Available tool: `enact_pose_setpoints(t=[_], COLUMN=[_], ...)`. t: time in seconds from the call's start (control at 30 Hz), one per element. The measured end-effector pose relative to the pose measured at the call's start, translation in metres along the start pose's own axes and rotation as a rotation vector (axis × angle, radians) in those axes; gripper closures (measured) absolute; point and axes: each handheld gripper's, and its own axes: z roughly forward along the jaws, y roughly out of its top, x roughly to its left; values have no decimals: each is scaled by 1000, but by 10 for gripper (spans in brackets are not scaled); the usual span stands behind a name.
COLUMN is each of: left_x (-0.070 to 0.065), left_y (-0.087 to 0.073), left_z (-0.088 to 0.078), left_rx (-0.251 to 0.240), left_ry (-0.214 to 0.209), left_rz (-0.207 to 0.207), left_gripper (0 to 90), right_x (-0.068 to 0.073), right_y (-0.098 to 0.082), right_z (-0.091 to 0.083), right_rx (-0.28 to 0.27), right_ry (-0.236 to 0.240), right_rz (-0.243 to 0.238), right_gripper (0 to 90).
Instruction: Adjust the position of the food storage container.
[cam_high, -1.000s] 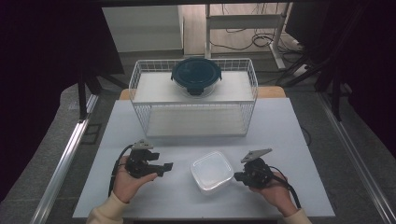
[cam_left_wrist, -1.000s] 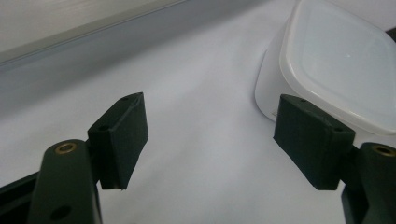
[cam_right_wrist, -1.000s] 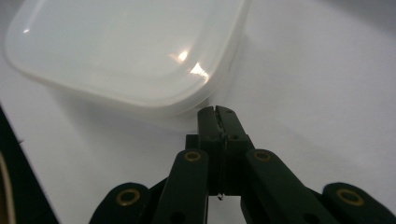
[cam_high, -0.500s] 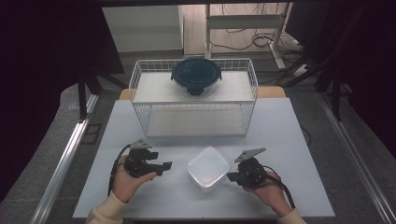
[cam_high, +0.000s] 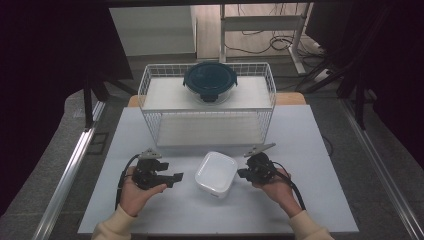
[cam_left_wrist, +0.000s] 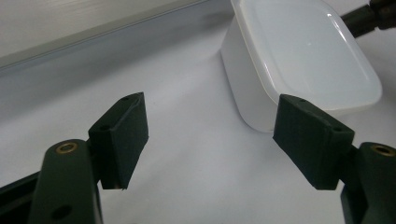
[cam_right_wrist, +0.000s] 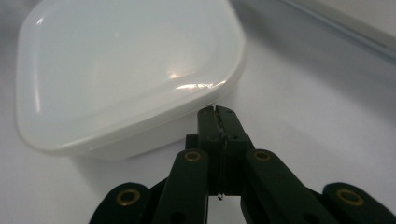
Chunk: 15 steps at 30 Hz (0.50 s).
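White plastic container (cam_high: 216, 173) near the table's (cam_high: 310, 200) front edge needed gentle pushing by the closed right gripper (cam_right_wrist: 217, 113), while the left gripper (cam_left_wrist: 210, 135) waited, jaws apart.

High view looks down; both gripper views closely share white container (cam_high: 216, 173).

White box (cam_high: 216, 172), white table (cam_high: 310, 150) — dark teal lid (cam_high: 210, 79) (white wire basket (cam_high: 150, 85)).

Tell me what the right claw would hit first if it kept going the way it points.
Most likely the white lidded container: the shut right claw points at its near side, just under the lid rim, and may already touch it.
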Motion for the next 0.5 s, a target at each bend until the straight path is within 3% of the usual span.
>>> enact_pose_setpoints(t=[0.5], left_x=[2], left_y=[2], left_z=[3], left_rx=[-4], left_ry=[3], left_rz=[-18], left_gripper=[259], right_x=[-4], right_y=[30], right_z=[26], right_rx=[-17], right_ry=[19], right_rz=[-20], right_gripper=[895])
